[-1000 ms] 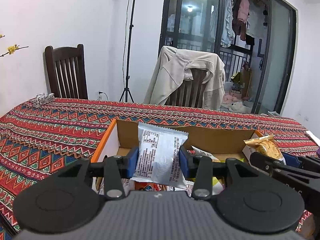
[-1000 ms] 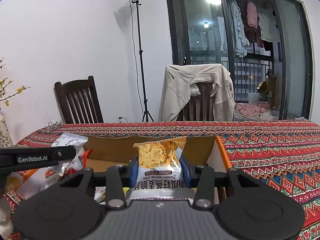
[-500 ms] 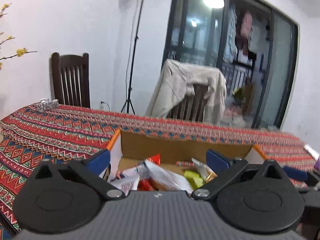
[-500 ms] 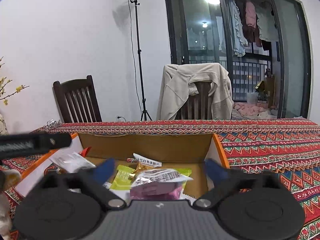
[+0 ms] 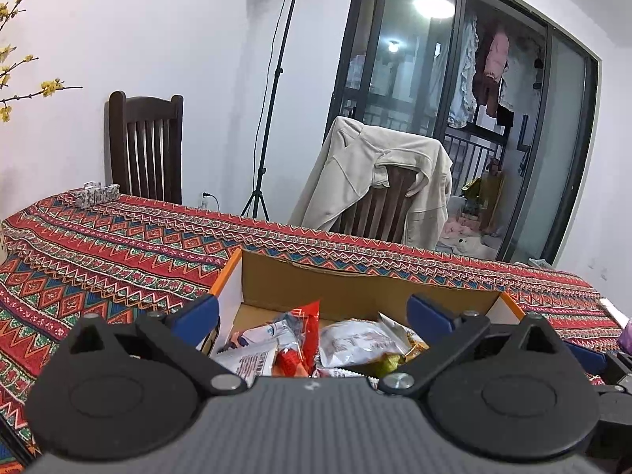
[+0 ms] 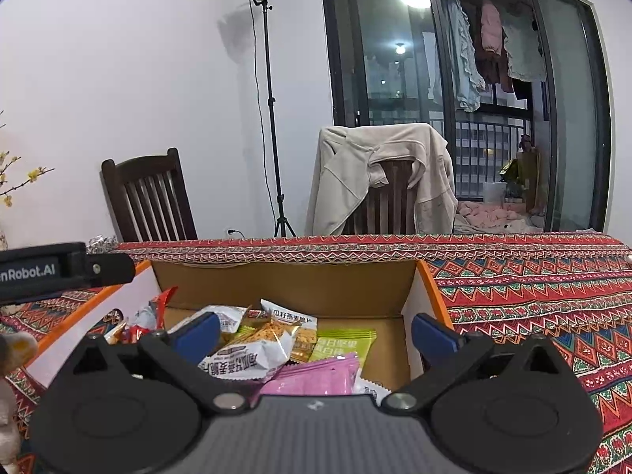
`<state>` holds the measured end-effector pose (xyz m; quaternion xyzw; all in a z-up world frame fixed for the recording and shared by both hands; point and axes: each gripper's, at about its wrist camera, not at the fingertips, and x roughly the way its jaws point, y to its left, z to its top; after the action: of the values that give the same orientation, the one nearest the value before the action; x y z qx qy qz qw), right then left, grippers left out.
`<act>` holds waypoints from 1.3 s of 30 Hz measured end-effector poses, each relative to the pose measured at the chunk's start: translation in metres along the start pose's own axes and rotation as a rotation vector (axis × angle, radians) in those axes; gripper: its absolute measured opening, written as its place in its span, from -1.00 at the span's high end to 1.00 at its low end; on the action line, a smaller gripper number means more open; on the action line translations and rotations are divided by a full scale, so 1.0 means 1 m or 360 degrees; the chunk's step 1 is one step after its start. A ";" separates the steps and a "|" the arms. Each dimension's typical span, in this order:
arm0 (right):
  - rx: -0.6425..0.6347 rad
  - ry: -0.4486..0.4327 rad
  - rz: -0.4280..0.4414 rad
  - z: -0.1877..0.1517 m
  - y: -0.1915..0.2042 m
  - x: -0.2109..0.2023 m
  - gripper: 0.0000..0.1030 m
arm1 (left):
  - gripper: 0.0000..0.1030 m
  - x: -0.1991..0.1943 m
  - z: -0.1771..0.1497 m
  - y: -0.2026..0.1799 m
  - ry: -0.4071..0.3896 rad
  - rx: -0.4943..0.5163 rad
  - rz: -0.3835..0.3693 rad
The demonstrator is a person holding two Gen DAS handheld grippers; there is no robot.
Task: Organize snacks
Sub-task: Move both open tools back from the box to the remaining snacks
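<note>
Your left tool and right tool both hang over the open cardboard box on the patterned table, each with its blue pads spread wide apart and nothing between them. The snack packets lie loose in the box, directly below and just ahead of both tools. Under your right tool, a white-and-orange oat crisp packet sits on top, tilted, its long axis running roughly across the gap between the pads; a pink packet lies nearest the camera and a green nut packet just behind it. Under your left tool, a red packet stands nearly upright beside a white packet lying flat. Your right tool seems the nearer to the oat crisp packet, your left to the red one. A further pick from the pile would likely mean tipping a tool down, since every packet lies below the pads, not between them.
</note>
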<state>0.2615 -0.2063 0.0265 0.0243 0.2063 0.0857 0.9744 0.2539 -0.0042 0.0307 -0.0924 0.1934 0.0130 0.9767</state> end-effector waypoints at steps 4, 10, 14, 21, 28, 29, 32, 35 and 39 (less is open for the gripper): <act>0.0004 -0.0005 -0.0002 0.001 -0.001 -0.002 -1.00 | -1.00 0.000 0.000 0.000 -0.0002 0.0000 0.0002; -0.0032 -0.0030 0.0001 0.005 0.004 -0.008 -1.00 | -1.00 -0.005 0.004 -0.003 0.0004 0.0008 -0.0014; -0.0056 -0.0059 0.0013 0.011 0.009 -0.019 -1.00 | -1.00 -0.018 0.009 -0.005 -0.0024 0.0026 -0.0042; -0.0055 -0.0059 0.0012 0.012 0.011 -0.038 -1.00 | -1.00 -0.045 0.009 -0.001 -0.0047 0.0054 -0.0023; -0.0040 -0.0043 -0.0001 0.005 0.013 -0.060 -1.00 | -1.00 -0.072 0.005 0.010 -0.0061 0.0060 -0.0012; -0.0044 -0.0040 -0.0004 0.003 0.015 -0.065 -1.00 | -1.00 -0.075 0.003 0.011 -0.0063 0.0059 -0.0014; -0.0053 -0.0036 -0.0013 -0.002 0.017 -0.076 -1.00 | -1.00 -0.085 0.000 0.014 -0.0071 0.0067 -0.0016; -0.0054 -0.0029 -0.0015 -0.004 0.018 -0.086 -1.00 | -1.00 -0.096 -0.004 0.016 -0.0075 0.0074 -0.0018; -0.0065 -0.0011 -0.0018 -0.012 0.021 -0.098 -1.00 | -1.00 -0.108 -0.012 0.018 -0.0055 0.0080 -0.0026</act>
<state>0.1657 -0.2029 0.0564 0.0037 0.2012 0.0844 0.9759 0.1485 0.0127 0.0580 -0.0691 0.1760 0.0019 0.9820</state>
